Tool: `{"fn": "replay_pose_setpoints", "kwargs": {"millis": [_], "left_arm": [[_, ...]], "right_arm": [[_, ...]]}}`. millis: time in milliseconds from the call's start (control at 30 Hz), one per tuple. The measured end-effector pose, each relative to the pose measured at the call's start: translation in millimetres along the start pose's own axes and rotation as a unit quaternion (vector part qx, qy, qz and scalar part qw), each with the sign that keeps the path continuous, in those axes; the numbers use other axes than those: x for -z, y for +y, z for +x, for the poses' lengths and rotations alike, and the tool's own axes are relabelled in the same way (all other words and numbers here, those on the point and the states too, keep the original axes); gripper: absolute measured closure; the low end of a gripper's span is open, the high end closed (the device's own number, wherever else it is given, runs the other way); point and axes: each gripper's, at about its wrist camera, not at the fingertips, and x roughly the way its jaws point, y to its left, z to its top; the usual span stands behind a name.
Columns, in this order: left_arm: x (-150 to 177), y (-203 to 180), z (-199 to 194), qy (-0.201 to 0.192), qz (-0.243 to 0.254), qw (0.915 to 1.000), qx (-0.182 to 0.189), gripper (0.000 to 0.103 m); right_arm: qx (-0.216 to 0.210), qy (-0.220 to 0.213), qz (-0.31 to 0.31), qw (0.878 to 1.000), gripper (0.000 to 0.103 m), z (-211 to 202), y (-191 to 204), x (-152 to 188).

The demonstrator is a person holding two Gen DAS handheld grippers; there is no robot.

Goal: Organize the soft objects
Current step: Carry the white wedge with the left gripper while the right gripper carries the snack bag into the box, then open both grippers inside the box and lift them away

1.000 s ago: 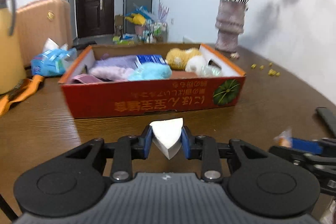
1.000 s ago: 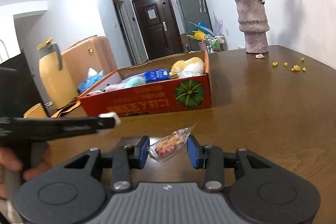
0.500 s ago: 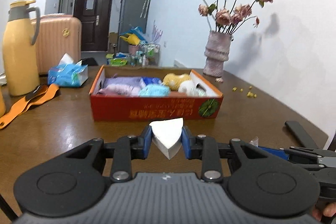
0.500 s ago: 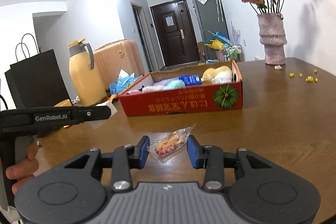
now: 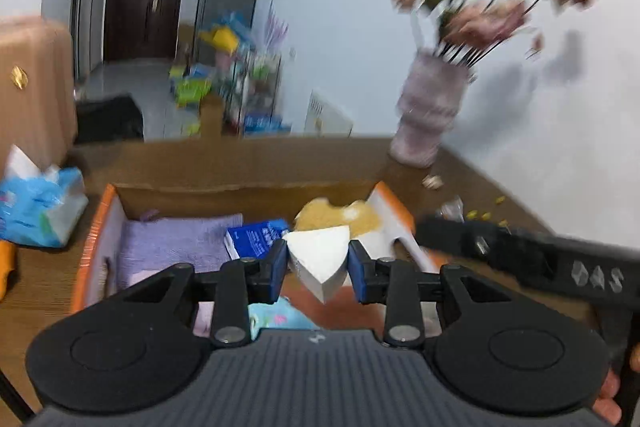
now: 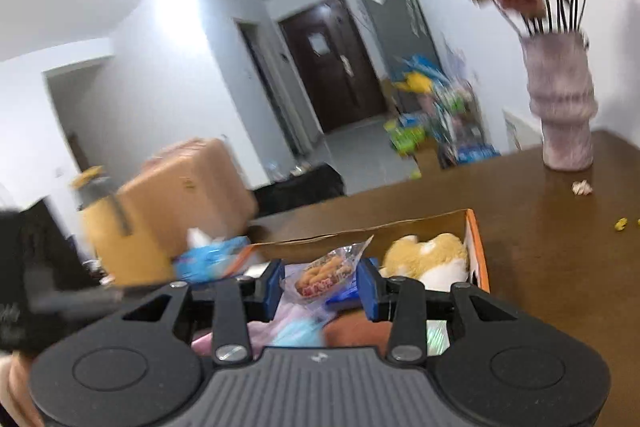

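Note:
My left gripper (image 5: 318, 263) is shut on a white wedge-shaped sponge (image 5: 320, 259) and holds it above the orange cardboard box (image 5: 100, 223). My right gripper (image 6: 322, 285) is shut on a clear snack packet (image 6: 326, 271), also above the box (image 6: 476, 247). In the box lie a purple towel (image 5: 176, 243), a blue pack (image 5: 256, 237), a yellow plush toy (image 5: 336, 215) (image 6: 428, 255) and a light blue soft item (image 5: 280, 315). The right gripper's body (image 5: 520, 251) crosses the right side of the left wrist view.
A vase of dried flowers (image 5: 432, 115) (image 6: 560, 107) stands on the brown table (image 6: 560, 267) behind the box to the right. A blue tissue pack (image 5: 36, 203) lies left of the box. A tan suitcase (image 6: 188, 187) and a yellow jug (image 6: 104, 227) stand at the left.
Both grippers have moved forward from in front of the box to above it, each still holding its item. The views are blurred by the motion.

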Motion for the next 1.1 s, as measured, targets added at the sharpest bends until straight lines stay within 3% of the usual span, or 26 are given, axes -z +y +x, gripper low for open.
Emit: {"fn": "replay_pose_setpoints", "kwargs": {"millis": [100,233,333,467,567,667,833,933,1100], "left_arm": [[-3,14,47,0.034,-0.023,0.9992,-0.001,0.069],[5,27,81,0.042,-0.025,0.9988,-0.003,0.048],[9,30,84,0.035,-0.008,0.9993,0.009,0.029],[8,39,77,0.030,-0.002,0.9995,-0.001,0.028],[1,44,60,0.026,-0.004,0.9997,-0.001,0.028],[-7,49,34,0.002,0.006,0.9995,-0.030,0.027],[-19,54,-7,-0.034,0.027,0.9957,-0.082,0.024],[-22,52,-37,-0.071,0.051,0.9891,-0.119,0.018],[-8,46,-87,-0.165,0.074,0.9730,-0.144,0.003]], "right_arm": [[0.012,0.021,0.034,0.999,0.064,51,-25,-10],[0.023,0.051,0.042,0.998,0.060,97,-38,-5],[0.039,0.060,0.033,0.997,0.052,113,-41,0],[0.049,0.048,0.032,0.997,0.049,116,-44,2],[0.053,0.046,0.028,0.997,0.049,108,-42,-2],[0.057,0.038,0.021,0.997,0.049,95,-37,-11],[0.072,0.019,-0.026,0.997,0.037,56,-13,-32],[0.091,0.011,-0.066,0.994,0.031,33,2,-42],[0.102,0.010,-0.109,0.989,0.020,5,17,-40]]}}
